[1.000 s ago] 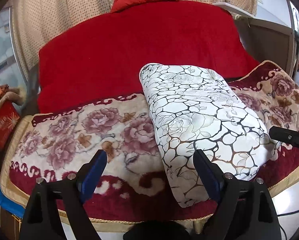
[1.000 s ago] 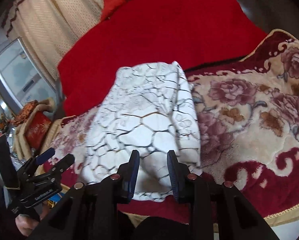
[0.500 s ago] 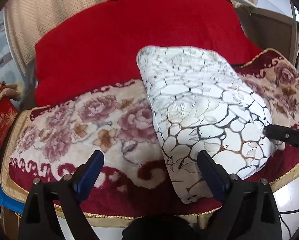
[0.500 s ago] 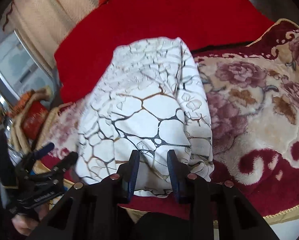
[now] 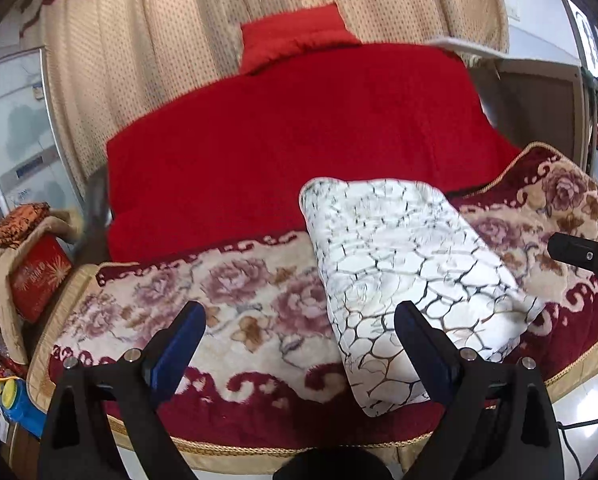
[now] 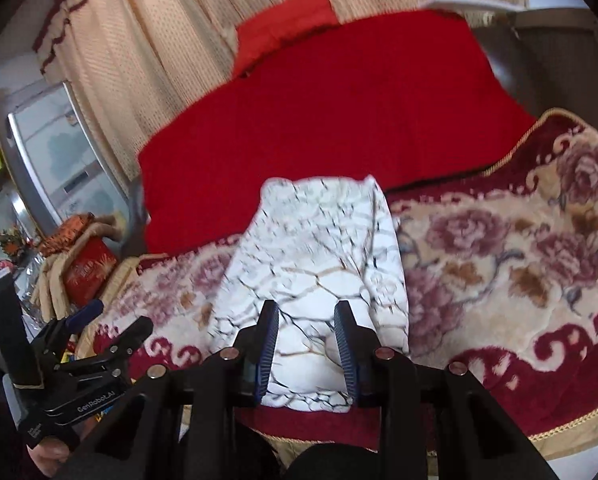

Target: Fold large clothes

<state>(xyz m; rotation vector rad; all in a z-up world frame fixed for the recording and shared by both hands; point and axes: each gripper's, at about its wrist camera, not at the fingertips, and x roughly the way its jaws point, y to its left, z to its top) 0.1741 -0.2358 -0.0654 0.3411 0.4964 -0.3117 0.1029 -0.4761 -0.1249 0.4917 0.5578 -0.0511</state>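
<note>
Garment: white folded cloth with a gold-and-black cracked-marble print (image 5: 403,264), which lay as a thick rectangular bundle on the cream-and-maroon rose-patterned plush blanket (image 5: 227,300), one end near the front edge.
Handling: it looked soft, limp and light for its bulk; the stacked layers would likely slide apart if lifted by one end.
Hold: best taken at the near end through all layers, with a second hold further along.
Left gripper (image 5: 299,340): its blue-padded fingers (image 5: 179,344) stood wide apart after just opening, empty, the right one over the bundle's near corner.
Right gripper (image 6: 307,340): its ribbed blue fingers (image 6: 269,344) stood narrowly apart above the bundle's near end; no cloth looked pinched between them.
Surface: a bed, deep and yielding, covered further back by a bright red fleece spread (image 5: 299,140) with a red pillow (image 5: 295,36).
Room: beige dotted curtains (image 5: 159,40) hung behind the bed; a silver fridge door (image 6: 55,160) stood to the left.
</note>
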